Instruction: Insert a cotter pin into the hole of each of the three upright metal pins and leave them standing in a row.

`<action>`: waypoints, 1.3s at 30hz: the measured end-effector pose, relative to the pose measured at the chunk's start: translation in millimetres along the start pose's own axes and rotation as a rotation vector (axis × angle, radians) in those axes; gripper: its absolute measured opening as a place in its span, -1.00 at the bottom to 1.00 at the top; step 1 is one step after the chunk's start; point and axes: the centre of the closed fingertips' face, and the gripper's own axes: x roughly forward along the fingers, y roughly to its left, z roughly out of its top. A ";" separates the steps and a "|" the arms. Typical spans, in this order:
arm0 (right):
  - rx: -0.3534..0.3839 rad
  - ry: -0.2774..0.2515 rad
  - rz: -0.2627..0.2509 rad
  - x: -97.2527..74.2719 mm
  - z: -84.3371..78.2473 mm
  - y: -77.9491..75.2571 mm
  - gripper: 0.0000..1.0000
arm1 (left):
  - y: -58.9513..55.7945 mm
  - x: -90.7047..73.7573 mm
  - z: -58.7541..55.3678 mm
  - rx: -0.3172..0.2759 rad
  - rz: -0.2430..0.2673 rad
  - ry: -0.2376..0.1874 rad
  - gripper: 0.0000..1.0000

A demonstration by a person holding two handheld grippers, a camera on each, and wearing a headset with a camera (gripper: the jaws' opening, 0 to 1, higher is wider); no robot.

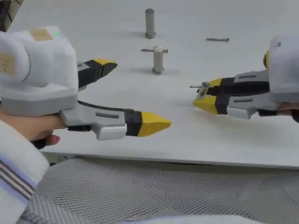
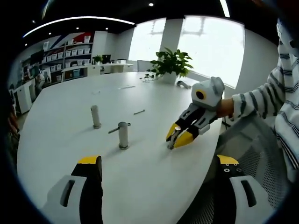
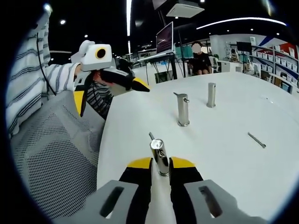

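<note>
An open office lies behind the white tabletop (image 1: 233, 135). The left tongs (image 2: 158, 163) gape wide and empty. The right tongs (image 3: 161, 163) are clamped on the held pin (image 1: 204, 87) near the right edge. It and the standing middle pin (image 1: 159, 59) carry cotters. The far pin (image 1: 149, 23) looks bare, with a loose cotter (image 1: 217, 39) lying near it, so I judge one insertion remains.

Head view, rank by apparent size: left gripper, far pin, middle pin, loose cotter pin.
1. left gripper, though it is closest to the camera.
2. far pin and middle pin: these look alike, so no ranking between them.
3. loose cotter pin.
</note>
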 end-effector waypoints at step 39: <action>-0.114 -0.024 -0.114 -4.9 18.6 -21.5 -0.93 | 6.5 -5.3 -8.6 -0.006 0.017 0.019 0.98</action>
